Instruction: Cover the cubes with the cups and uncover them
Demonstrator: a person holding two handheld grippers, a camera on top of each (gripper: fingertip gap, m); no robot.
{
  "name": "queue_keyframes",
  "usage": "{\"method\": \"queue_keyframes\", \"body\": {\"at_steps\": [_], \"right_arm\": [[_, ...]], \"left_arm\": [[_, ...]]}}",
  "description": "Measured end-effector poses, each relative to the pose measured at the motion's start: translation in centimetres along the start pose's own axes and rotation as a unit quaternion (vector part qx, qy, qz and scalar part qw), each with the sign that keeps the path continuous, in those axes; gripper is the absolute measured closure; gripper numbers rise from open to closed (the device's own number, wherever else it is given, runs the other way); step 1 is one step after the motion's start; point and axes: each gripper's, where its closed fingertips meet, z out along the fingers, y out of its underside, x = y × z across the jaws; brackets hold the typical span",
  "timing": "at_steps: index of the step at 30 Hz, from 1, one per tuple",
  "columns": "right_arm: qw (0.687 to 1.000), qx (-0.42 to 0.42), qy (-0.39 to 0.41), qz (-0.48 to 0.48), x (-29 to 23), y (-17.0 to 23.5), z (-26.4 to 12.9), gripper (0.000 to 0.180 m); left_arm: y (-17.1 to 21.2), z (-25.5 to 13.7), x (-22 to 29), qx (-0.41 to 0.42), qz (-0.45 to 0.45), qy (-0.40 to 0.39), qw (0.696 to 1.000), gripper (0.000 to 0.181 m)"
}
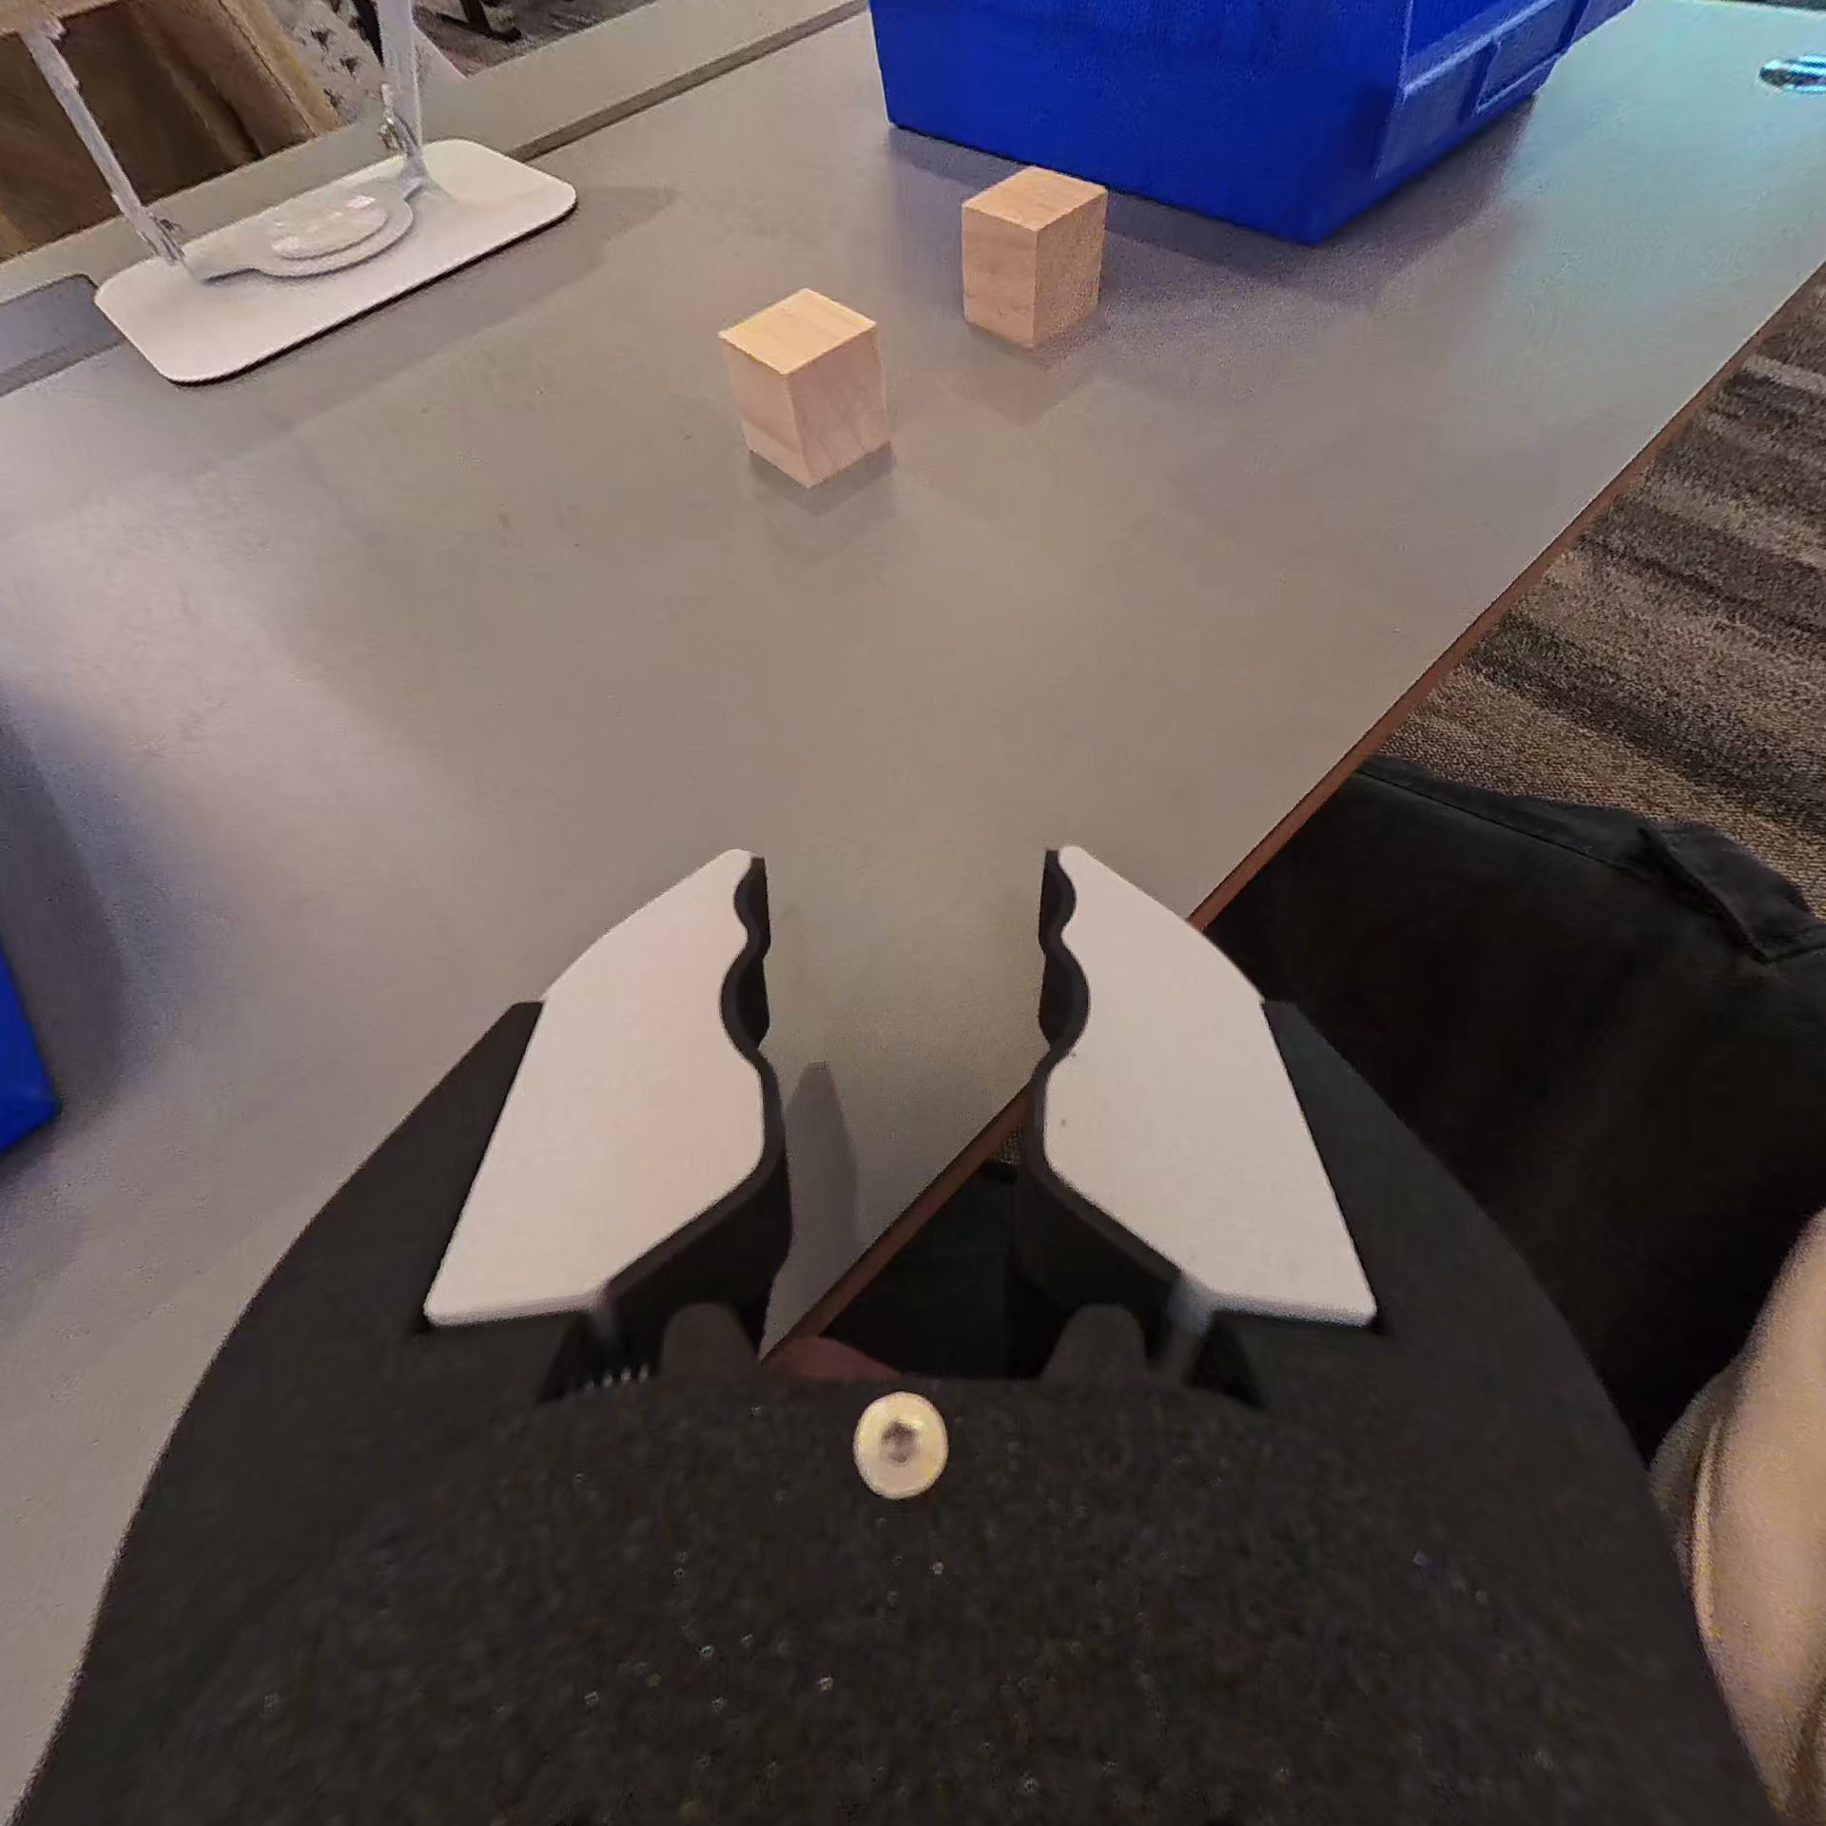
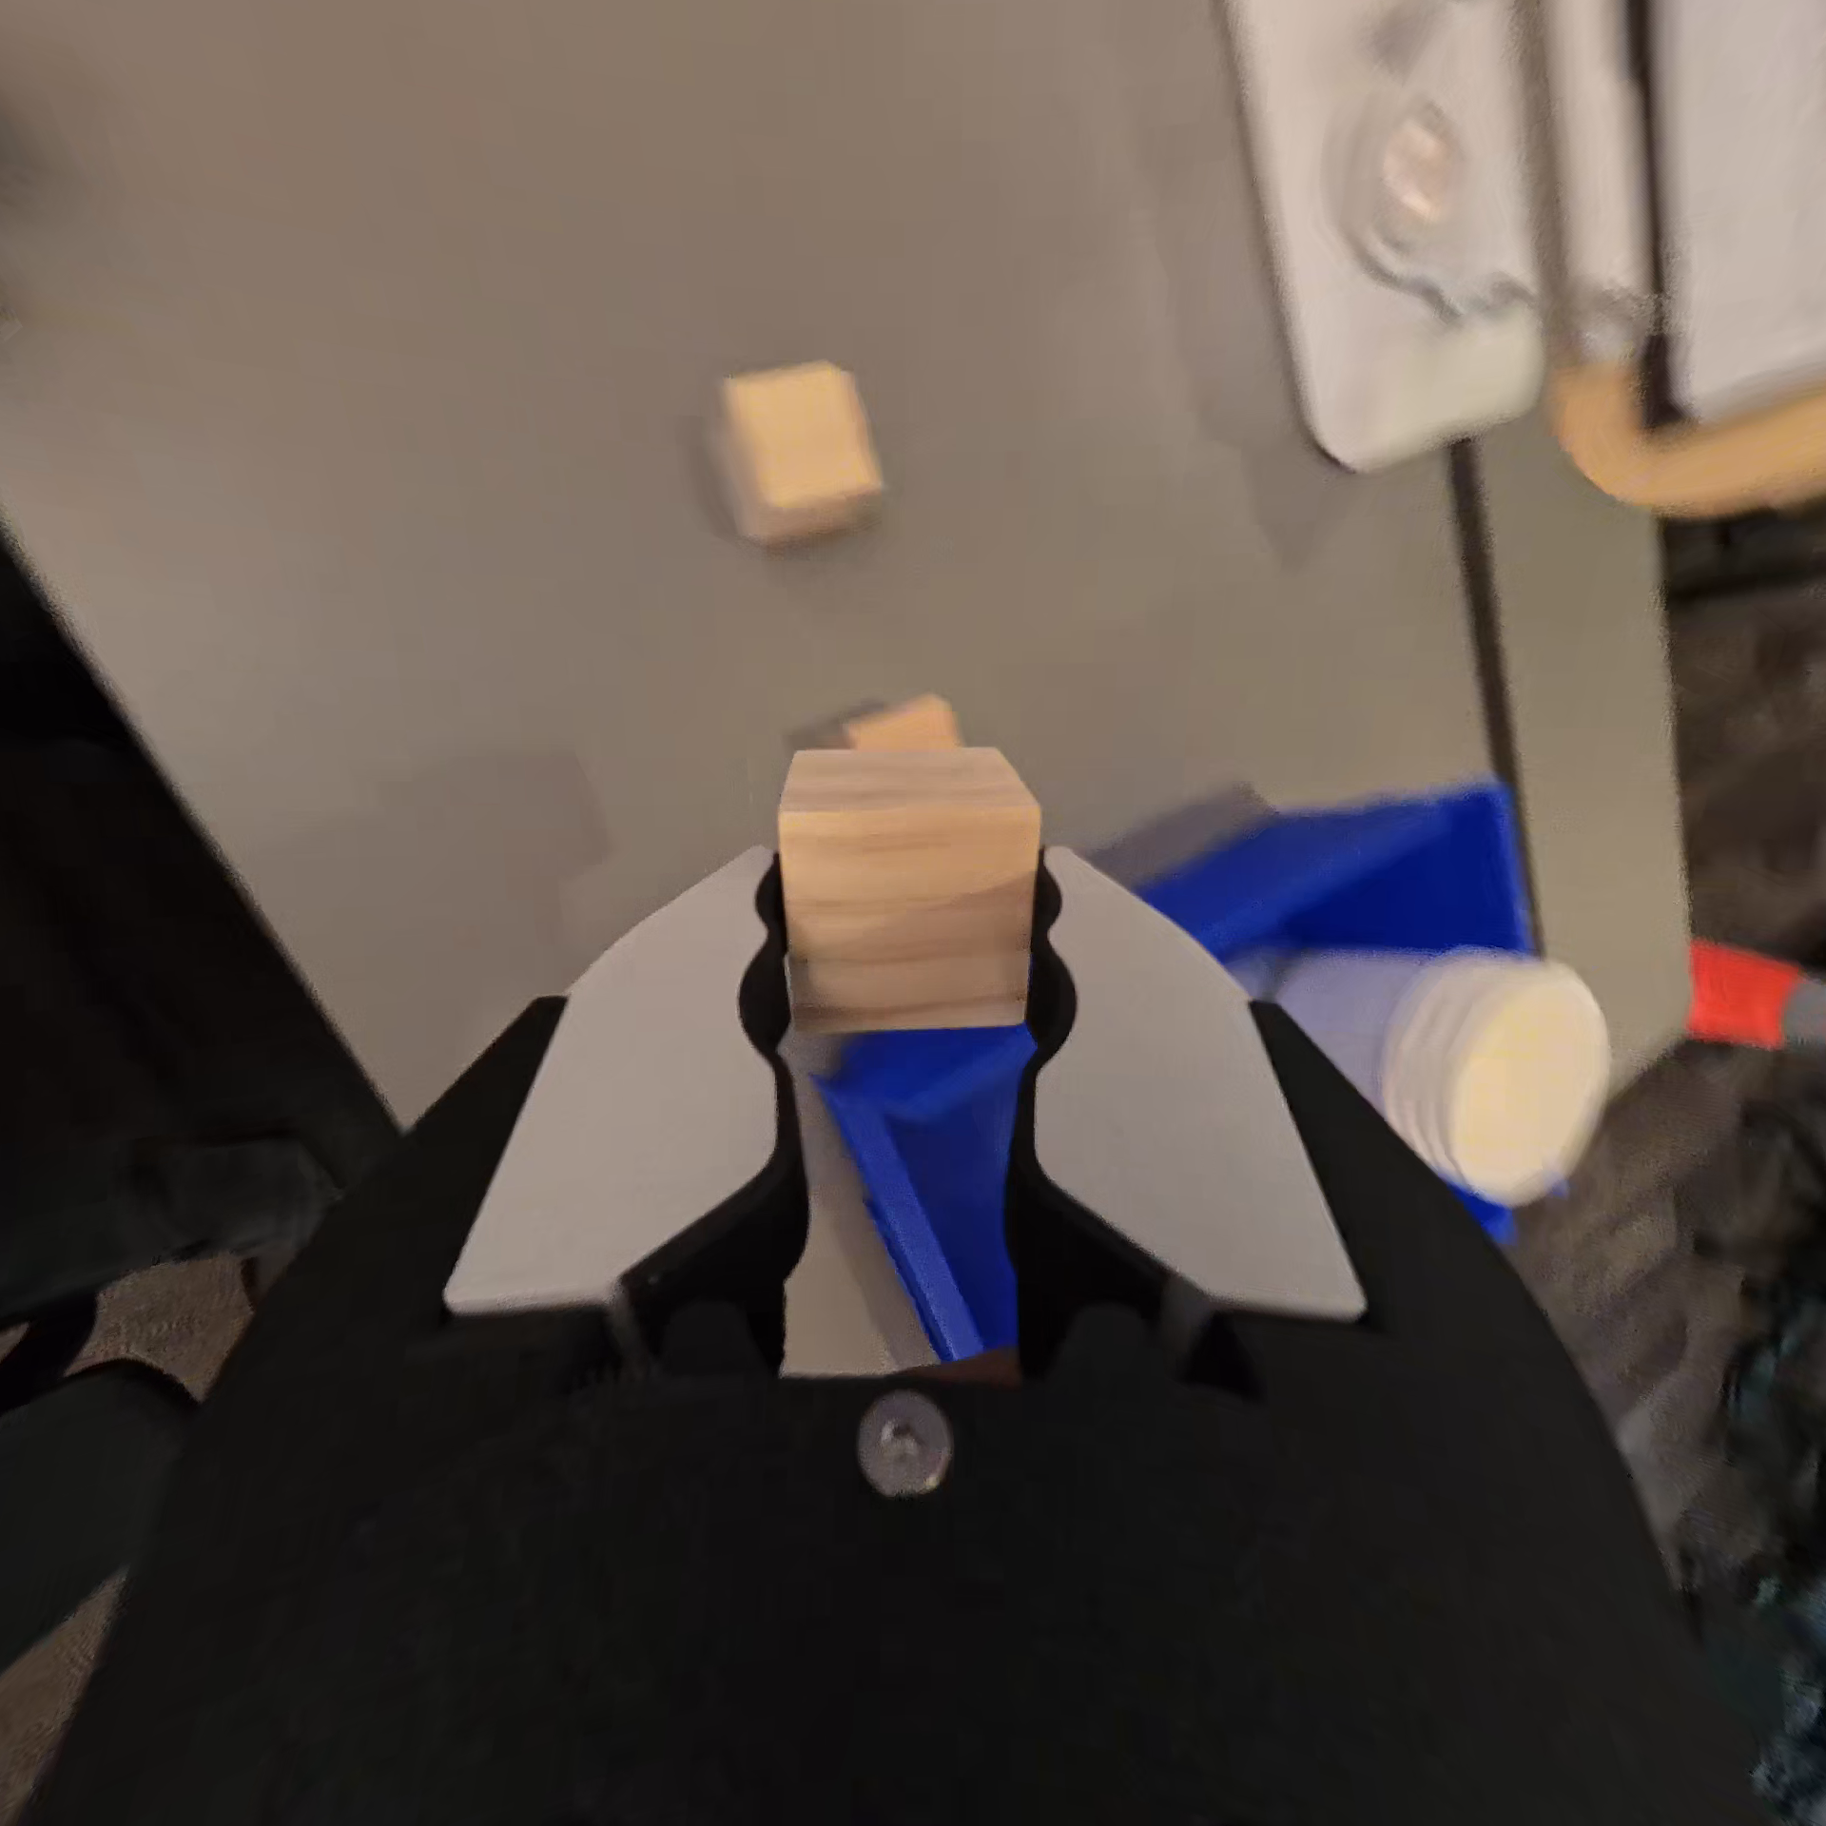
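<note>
Two wooden cubes stand on the grey table in the left wrist view, a near one (image 1: 805, 387) and a far one (image 1: 1033, 255) by a blue bin. My left gripper (image 1: 904, 870) is open and empty above the table's near edge, well short of them. My right gripper (image 2: 909, 870) is shut on a third wooden cube (image 2: 909, 889) and holds it in the air above the blue bin (image 2: 1383, 889). In the blurred right wrist view two cubes lie on the table beyond it, one far (image 2: 800, 455) and one partly hidden behind the held cube (image 2: 904, 729). A stack of white cups (image 2: 1482, 1067) lies in the bin.
The blue bin (image 1: 1235, 109) stands at the back right of the table. A white stand base (image 1: 326, 257) with a clear bracket sits at the back left; it also shows in the right wrist view (image 2: 1403, 247). The table edge (image 1: 1482, 642) runs diagonally, with carpet and a dark-clothed leg (image 1: 1532, 1037) beyond.
</note>
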Motion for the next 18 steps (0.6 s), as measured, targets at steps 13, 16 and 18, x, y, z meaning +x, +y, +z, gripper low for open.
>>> {"method": "queue_keyframes", "body": {"at_steps": [13,16,18], "right_arm": [[0.964,-0.174,-0.022,0.198,9.7,15.3,8.6,0.134],[0.953,-0.206,-0.037,0.221,9.6,16.5,11.5,0.134],[0.944,-0.221,-0.047,0.241,9.4,17.3,12.7,0.134]], "left_arm": [[-0.9,0.5,0.5,0.004,0.008,0.003,1.0,0.128],[-0.8,0.5,0.4,0.002,0.008,0.001,1.0,0.128],[-0.7,0.5,0.4,0.0,0.006,0.002,1.0,0.128]]}}
